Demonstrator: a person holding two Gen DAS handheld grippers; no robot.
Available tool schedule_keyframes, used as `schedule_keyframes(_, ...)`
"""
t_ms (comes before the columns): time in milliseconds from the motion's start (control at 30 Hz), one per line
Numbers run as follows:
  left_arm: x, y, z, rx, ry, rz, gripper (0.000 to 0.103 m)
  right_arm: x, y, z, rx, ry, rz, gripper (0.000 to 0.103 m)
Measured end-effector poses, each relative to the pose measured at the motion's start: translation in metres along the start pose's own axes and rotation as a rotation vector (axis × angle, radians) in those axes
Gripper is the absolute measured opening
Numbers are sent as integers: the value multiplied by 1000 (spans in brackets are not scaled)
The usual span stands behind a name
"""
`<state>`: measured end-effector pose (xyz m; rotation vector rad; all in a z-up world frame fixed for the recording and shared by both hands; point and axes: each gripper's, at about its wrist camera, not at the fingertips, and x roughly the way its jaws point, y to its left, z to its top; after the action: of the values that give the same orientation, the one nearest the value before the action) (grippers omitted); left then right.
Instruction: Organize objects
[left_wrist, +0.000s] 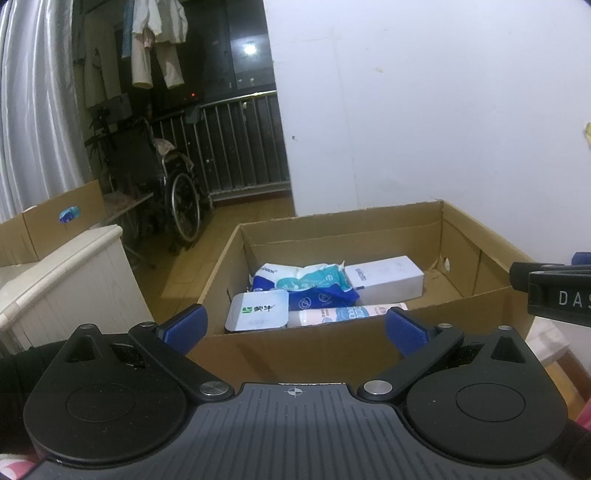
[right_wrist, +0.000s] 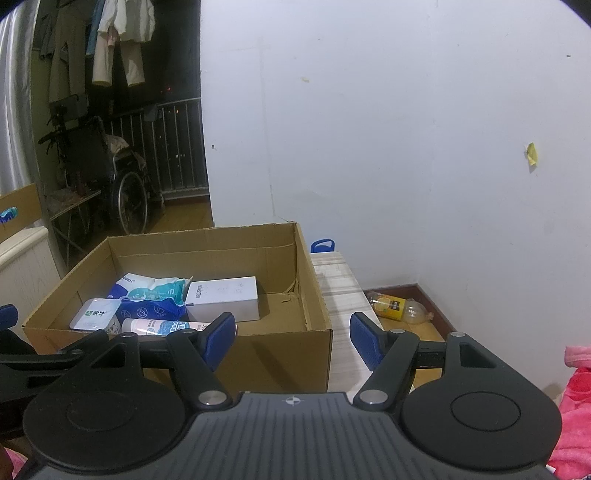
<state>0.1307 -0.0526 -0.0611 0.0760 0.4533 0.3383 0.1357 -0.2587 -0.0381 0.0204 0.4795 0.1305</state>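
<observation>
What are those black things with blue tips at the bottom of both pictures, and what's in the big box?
Those are two grabbing tools, like big tongs, that a person holds, one in each hand. Each has a little camera on it looking forward, so one picture comes from the left gripper and one from the right gripper. The blue tips are the fingers that pinch. Both grippers are open and holding nothing right now. In front of them is an open cardboard box. Inside lie a white box, a blue and white packet, a small tub with a green logo and a pale tube. On the floor to the right lies a yellow bottle.
</observation>
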Motion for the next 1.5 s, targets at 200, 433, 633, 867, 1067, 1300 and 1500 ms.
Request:
schedule_keyframes(200,0,0,0,0,0,-2,103,0,0,0,0,0,0,72)
schedule_keyframes(433,0,0,0,-1,0,-2,103,1,0,0,-2,1,0,72)
schedule_keyframes(633,-1,1,-1,-6,0,-3,103,1,0,0,-3,3,1,74)
schedule_keyframes(867,-1,1,-1,-4,-3,-8,103,1,-1,0,-9,-2,1,74)
schedule_keyframes(1067,0,1,-1,-12,0,-9,103,1,-1,0,-9,-2,2,74)
schedule_keyframes(1300,0,1,0,-17,-2,-8,103,1,-2,0,-10,-2,2,74)
schedule_keyframes(1500,0,2,0,-15,-3,-12,103,1,-2,1,-10,-3,2,74)
